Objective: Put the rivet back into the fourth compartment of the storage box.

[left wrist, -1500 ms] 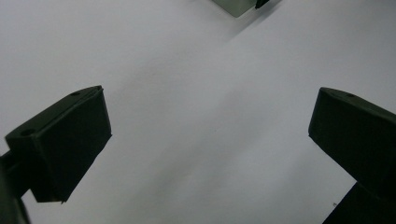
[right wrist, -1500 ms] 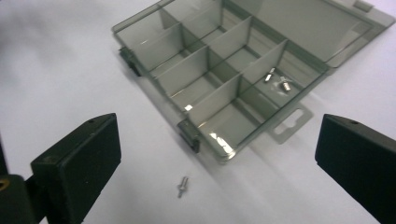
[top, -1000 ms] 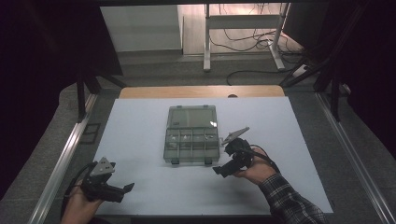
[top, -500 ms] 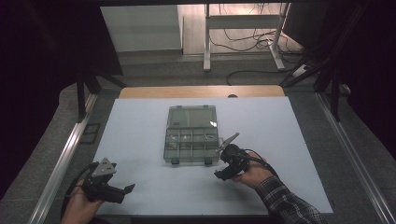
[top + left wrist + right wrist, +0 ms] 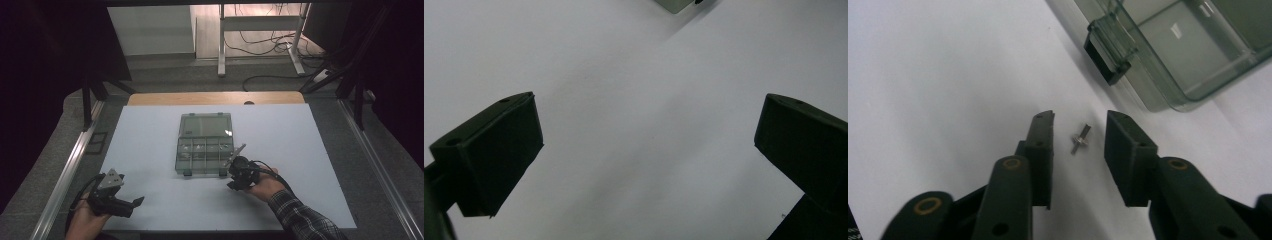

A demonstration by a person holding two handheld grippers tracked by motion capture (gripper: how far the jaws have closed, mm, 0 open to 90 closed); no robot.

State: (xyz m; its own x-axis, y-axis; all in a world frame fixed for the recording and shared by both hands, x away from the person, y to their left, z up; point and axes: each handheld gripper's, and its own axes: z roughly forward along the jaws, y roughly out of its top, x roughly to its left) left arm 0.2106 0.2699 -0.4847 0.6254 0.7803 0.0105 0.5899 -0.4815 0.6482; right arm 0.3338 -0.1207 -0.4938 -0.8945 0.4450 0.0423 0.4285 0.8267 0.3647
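A clear grey compartment box (image 5: 205, 142) lies at the middle of the white table; its corner and a latch (image 5: 1108, 47) fill the upper right of the right gripper view. A small metal screw (image 5: 1080, 138) lies on the table just in front of the box's near right corner. My right gripper (image 5: 1078, 127) is lowered over it, open, with one jaw on each side of the screw and not touching it. In the high view that gripper (image 5: 234, 175) sits at the box's near right corner. My left gripper (image 5: 132, 204) rests open at the table's near left, empty.
The white table top (image 5: 300, 145) has bare room to the left and right of the box. A wooden strip (image 5: 215, 98) runs along its far edge. Metal rails (image 5: 70, 165) flank the table. A corner of the box (image 5: 676, 5) shows at the top of the left gripper view.
My right gripper has moved left and down to the table at the box's near right corner, its jaws now around the screw. The left gripper has stayed put.
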